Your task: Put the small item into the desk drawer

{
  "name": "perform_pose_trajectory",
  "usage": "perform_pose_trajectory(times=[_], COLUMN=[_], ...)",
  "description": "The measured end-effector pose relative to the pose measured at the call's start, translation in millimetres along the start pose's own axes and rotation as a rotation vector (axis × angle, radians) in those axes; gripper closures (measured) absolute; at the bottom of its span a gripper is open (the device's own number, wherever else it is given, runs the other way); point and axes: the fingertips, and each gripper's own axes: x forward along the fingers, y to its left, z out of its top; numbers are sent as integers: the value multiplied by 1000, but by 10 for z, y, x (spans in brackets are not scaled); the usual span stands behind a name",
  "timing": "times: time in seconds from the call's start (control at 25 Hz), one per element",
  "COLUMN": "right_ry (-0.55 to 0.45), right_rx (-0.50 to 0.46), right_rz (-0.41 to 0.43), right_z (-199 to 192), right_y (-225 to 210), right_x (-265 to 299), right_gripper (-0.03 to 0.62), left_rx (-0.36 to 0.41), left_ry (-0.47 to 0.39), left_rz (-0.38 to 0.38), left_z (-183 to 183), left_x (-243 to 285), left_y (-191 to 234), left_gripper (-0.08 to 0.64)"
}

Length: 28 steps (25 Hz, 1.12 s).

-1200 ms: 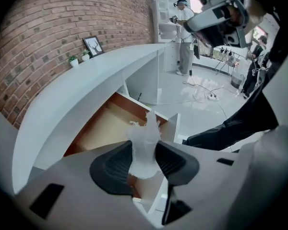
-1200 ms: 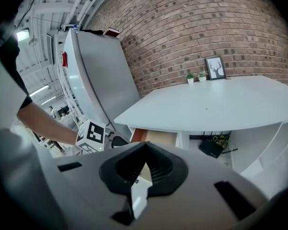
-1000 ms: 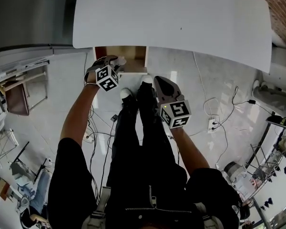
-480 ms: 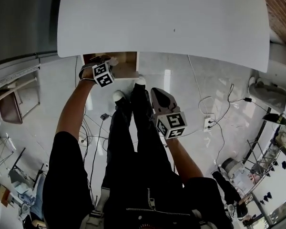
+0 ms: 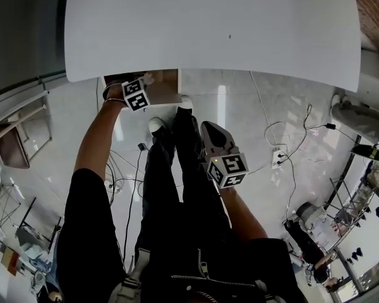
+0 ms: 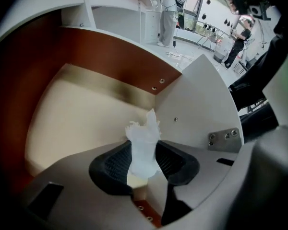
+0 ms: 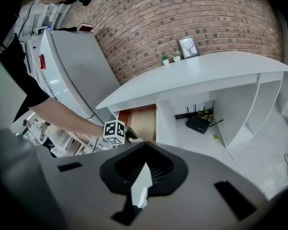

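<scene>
Notably, left gripper [image 6: 144, 161]: jaws were clamped on the small crumpled white item [image 6: 144, 140], held above the open desk drawer [image 6: 72, 114]; right gripper [image 7: 143, 174], beside the person's legs [image 5: 177, 169], was closed on a thin white scrap [image 7: 142, 185].

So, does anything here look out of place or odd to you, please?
Only one thing: the right claw, held away from the open drawer, pinches a white scrap too, like the crumpled white item in the left claw.
</scene>
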Motion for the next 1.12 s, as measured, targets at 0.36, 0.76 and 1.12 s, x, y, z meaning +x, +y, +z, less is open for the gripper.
perform_pose_trajectory(times=[0.36,0.76,1.12], right_ry=[5,-16,-63], right_rx=[18,-26,-116], right_rz=[5,41,73], right_z=[-25,230,663], right_y=[1,203,513], right_x=[30,92,119], right_gripper=[586,586,586], left_rx=[45,-35,-325], left_ry=[9,-121,-266], left_rz=[-52,65,169], left_z=[-15,70,75], left_x=[-1,-612,-1449], left_y=[-48,-1,-47], left_gripper=[396,511,528])
